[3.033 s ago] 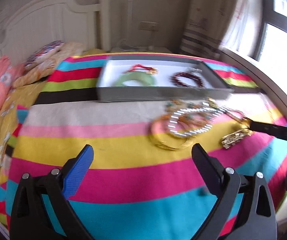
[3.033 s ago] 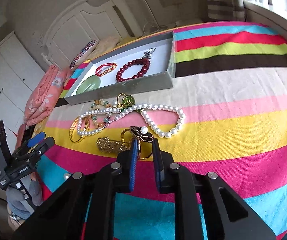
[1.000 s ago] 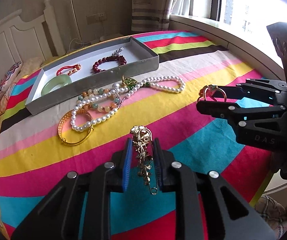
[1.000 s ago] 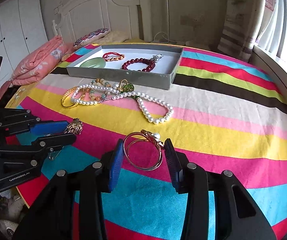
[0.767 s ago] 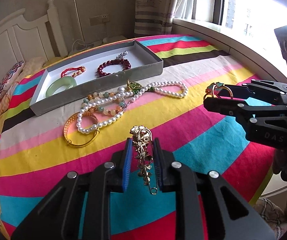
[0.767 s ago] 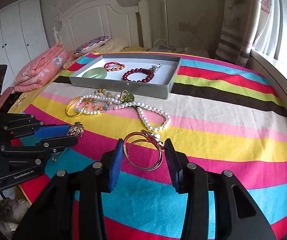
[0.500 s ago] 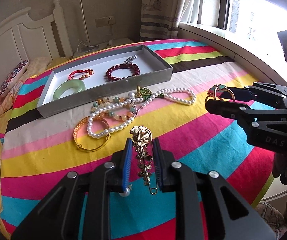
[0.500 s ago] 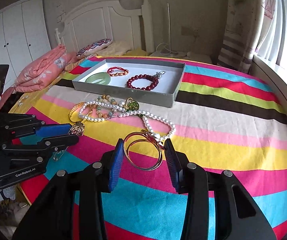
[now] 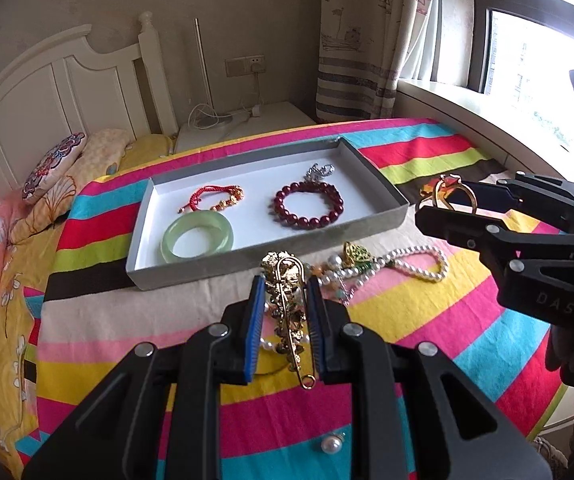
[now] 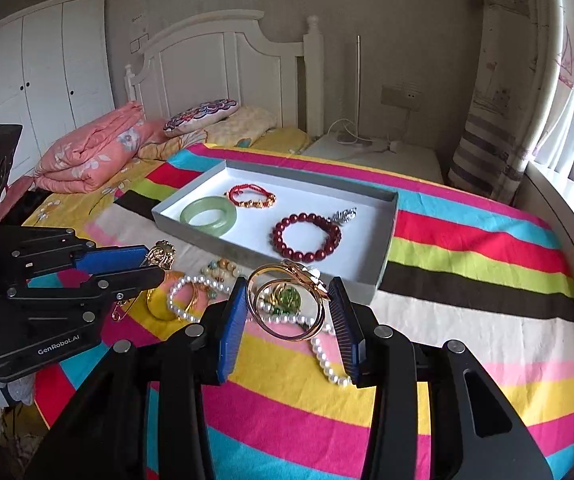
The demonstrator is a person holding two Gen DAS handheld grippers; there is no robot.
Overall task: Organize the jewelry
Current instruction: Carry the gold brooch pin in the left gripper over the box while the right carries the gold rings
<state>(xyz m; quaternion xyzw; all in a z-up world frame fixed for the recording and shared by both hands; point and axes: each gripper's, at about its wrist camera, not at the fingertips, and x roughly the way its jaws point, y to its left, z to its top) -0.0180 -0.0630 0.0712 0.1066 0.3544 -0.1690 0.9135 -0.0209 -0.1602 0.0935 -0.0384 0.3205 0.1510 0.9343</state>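
My L gripper (image 9: 285, 300) clamped on gold brooch (image 9: 287, 304), held above striped bedspread (image 9: 427, 320). R gripper (image 10: 287, 312) gripping gold bangle (image 10: 285, 306) w/ flower charm. Both in air just short of grey tray (image 10: 383, 272); jade bangle (image 10: 208, 211), red bead bracelet (image 10: 307, 236) inside. Pearl necklace (image 9: 415, 264) on spread beside tray.

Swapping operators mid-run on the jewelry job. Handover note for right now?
Left gripper: shut on the gold brooch, held above the bedspread.
Right gripper: shut on the gold bangle, also held above it.
Grey tray: already holds the jade bangle, red cord bracelet, dark red bead bracelet and a silver piece.
Left to do: put brooch and bangle in the tray, then clear the pile in front of it: pearl necklace, green pendant, a gold bangle, mixed beads. A loose pearl lies near the bed's edge.
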